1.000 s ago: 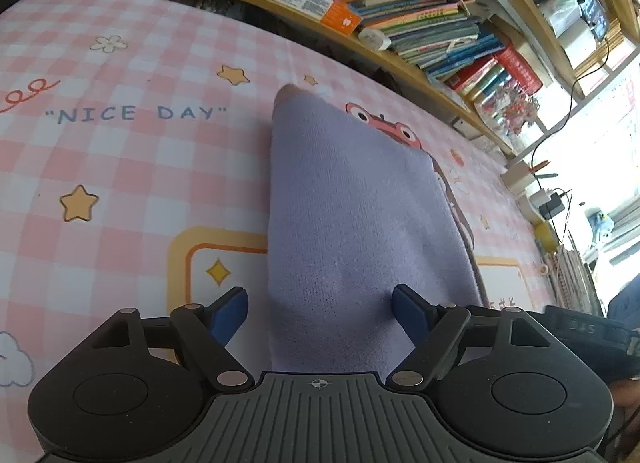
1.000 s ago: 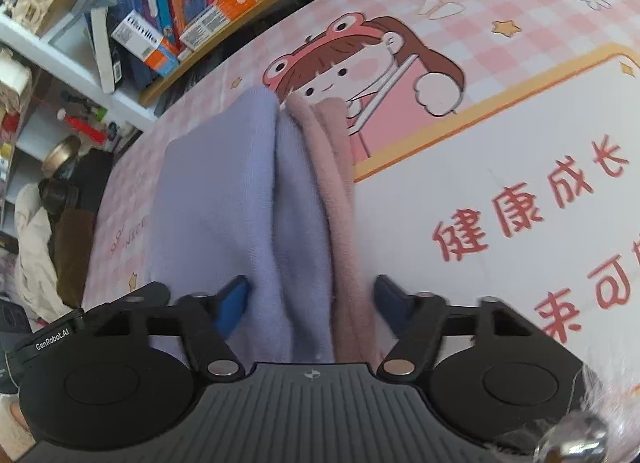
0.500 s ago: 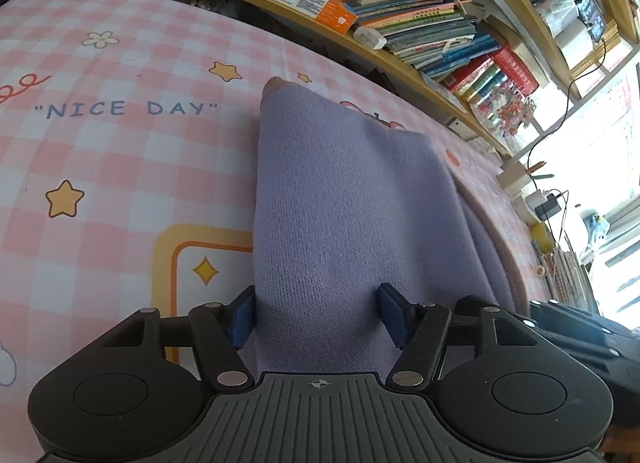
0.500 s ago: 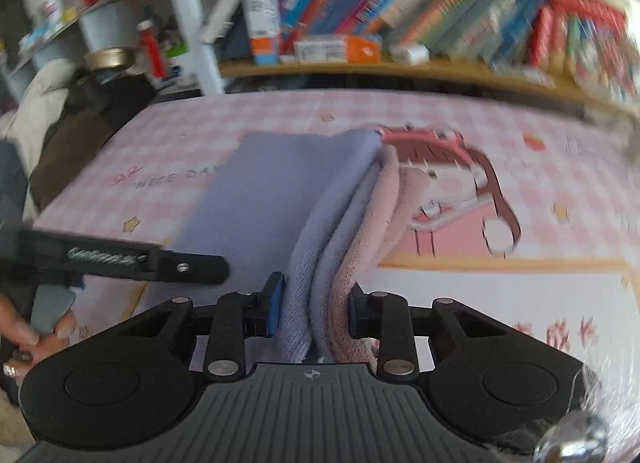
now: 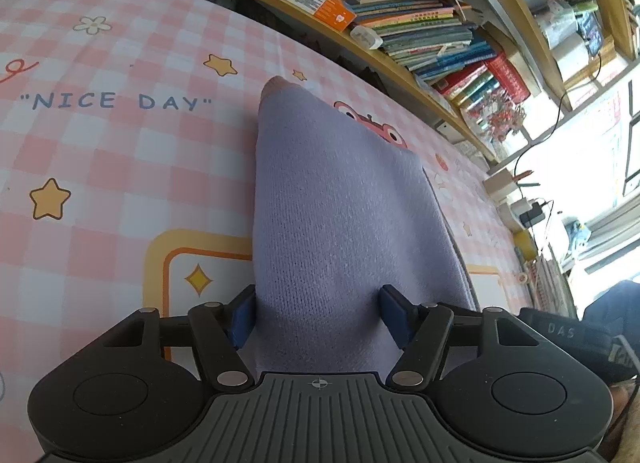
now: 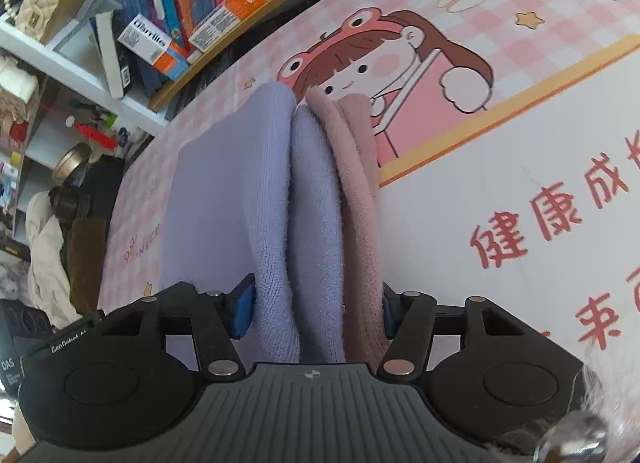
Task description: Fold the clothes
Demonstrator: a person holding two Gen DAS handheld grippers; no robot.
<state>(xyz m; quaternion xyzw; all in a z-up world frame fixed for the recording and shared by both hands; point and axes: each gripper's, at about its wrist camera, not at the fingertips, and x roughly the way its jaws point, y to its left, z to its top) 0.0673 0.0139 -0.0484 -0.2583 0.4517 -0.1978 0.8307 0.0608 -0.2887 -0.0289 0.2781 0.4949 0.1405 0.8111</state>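
Straddling the near end of the folded garment, the left gripper (image 5: 318, 313) has its blue pads on either side of the lavender knit (image 5: 340, 223); the near-left pad looks to touch the cloth, but a sliver of gap shows at the right one, so I cannot tell whether it truly grips. The right gripper (image 6: 316, 311) sits over the same bundle from its right edge, and its jaws are opening with the stacked layers between them, lavender folds on the left and the dusty pink layers (image 6: 356, 191) on the right, the pads close against the cloth. Outward from both tools, the garment lies as a long narrow stack running away toward the far side of the pink checked mat (image 5: 100, 151), its far tip near the cartoon frog-hat figure (image 6: 360, 67), with the bookshelf (image 5: 400, 11) beyond. By the look of it the folding is well advanced: several layers already lie on one another with edges roughly in line. What seems left is perhaps one more fold across the length, or just letting go and squaring the pile.
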